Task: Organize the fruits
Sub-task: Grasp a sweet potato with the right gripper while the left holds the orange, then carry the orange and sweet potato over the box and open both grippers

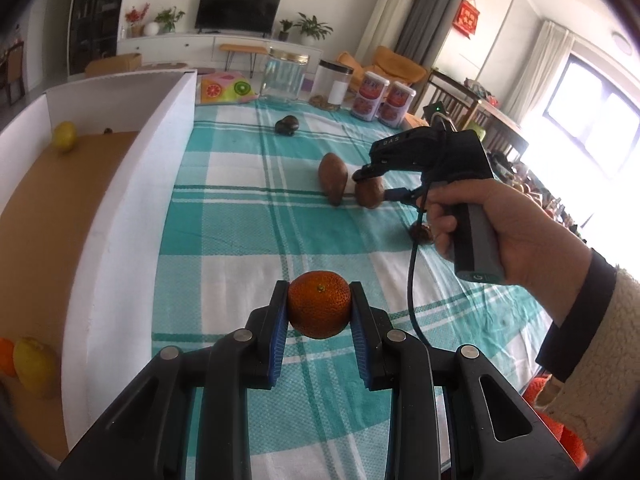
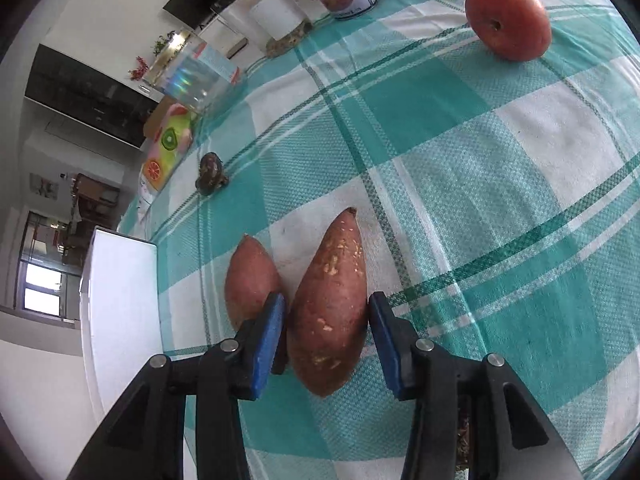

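My left gripper (image 1: 319, 312) is shut on an orange (image 1: 319, 304) and holds it above the checked tablecloth. My right gripper (image 2: 326, 324) straddles a large sweet potato (image 2: 330, 308) lying on the cloth; its pads (image 2: 269, 330) stand at the potato's sides, and I cannot tell whether they press it. A smaller sweet potato (image 2: 250, 276) lies just to its left. In the left wrist view the right gripper (image 1: 378, 184) sits on the same sweet potato (image 1: 370, 194), next to the other one (image 1: 333, 178). A white box (image 1: 120, 216) at left holds a lemon (image 1: 65, 136), another lemon (image 1: 35, 366) and an orange (image 1: 6, 356).
A red apple (image 2: 508, 20) lies at the far right of the cloth. A dark fruit (image 1: 287, 125) lies further back. Glass jars (image 1: 284, 74), two cans (image 1: 382, 98) and a fruit-print box (image 1: 226, 88) stand along the far edge. A small brown item (image 1: 420, 234) lies under my right hand.
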Available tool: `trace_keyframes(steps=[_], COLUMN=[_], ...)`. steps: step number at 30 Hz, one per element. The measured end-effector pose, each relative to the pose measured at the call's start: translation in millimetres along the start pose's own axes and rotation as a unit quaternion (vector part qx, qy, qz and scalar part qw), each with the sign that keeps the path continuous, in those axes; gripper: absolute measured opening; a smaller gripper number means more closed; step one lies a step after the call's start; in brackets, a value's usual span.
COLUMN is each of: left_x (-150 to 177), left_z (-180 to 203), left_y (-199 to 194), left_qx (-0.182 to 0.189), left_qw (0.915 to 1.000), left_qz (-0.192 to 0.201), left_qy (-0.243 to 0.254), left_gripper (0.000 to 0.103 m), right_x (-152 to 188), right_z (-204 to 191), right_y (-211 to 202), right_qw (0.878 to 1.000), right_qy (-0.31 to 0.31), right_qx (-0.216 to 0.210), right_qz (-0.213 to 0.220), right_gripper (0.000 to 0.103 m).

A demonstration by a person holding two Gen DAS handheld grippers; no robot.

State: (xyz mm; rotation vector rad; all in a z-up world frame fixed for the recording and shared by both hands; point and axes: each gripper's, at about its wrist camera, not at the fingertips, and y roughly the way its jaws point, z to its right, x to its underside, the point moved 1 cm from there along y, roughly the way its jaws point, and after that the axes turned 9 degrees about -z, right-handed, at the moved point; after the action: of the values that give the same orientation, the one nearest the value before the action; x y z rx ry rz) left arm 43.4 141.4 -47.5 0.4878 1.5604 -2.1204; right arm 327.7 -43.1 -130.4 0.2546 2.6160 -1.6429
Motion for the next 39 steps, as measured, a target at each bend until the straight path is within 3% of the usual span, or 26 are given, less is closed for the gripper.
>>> trace_keyframes(steps=[3, 5, 13, 18, 23, 28, 32, 39], left_x=[0.2, 1.0, -5.4, -18.8, -19.0, -0.6, 17.4, 36.9], left_z=[-2.9, -1.4, 4.0, -18.4, -65.7, -130.5, -173.4, -205.7], left_y=[1.8, 2.3, -24.8, -67.2, -111.8, -126.4, -124.1, -108.0], left_qx=[-0.001, 0.002, 0.030, 0.036, -0.026, -0.112, -0.173, -0.205], left_qw=[1.0000, 1.0000, 0.9994, 0.9972, 0.9922, 0.9816, 0.9686, 0.9569], left_qz=[-0.003, -0.005, 0.019, 0.059, 0.104, 0.102, 0.090, 0.064], left_qy=[-0.004, -0.004, -0.002, -0.029, -0.064, -0.116, -0.154, -0.195], left_gripper=[0.029, 0.029, 0.029, 0.029, 0.029, 0.029, 0.029, 0.030], right_x=[3.1, 6.7, 31.5, 58.2, 110.3, 177.5, 221.7, 261.2], right_z=[-11.5, -6.3, 30.2, -17.2, -113.1, -205.7, -255.5, -292.5], right_y=[3.1, 0.3, -58.9, -90.6, -87.7, -57.7, -23.1, 29.8], right_qw=[0.998, 0.999, 0.991, 0.982, 0.959, 0.932, 0.921, 0.916], right_qy=[-0.044, -0.037, 0.021, -0.035, -0.120, -0.206, -0.264, -0.309], right_qx=[0.040, 0.031, -0.117, -0.180, -0.257, -0.289, -0.263, -0.210], right_qz=[0.000, 0.001, 0.056, 0.052, 0.004, -0.074, -0.116, -0.144], right_gripper=[0.042, 0.041, 0.041, 0.041, 0.041, 0.041, 0.042, 0.042])
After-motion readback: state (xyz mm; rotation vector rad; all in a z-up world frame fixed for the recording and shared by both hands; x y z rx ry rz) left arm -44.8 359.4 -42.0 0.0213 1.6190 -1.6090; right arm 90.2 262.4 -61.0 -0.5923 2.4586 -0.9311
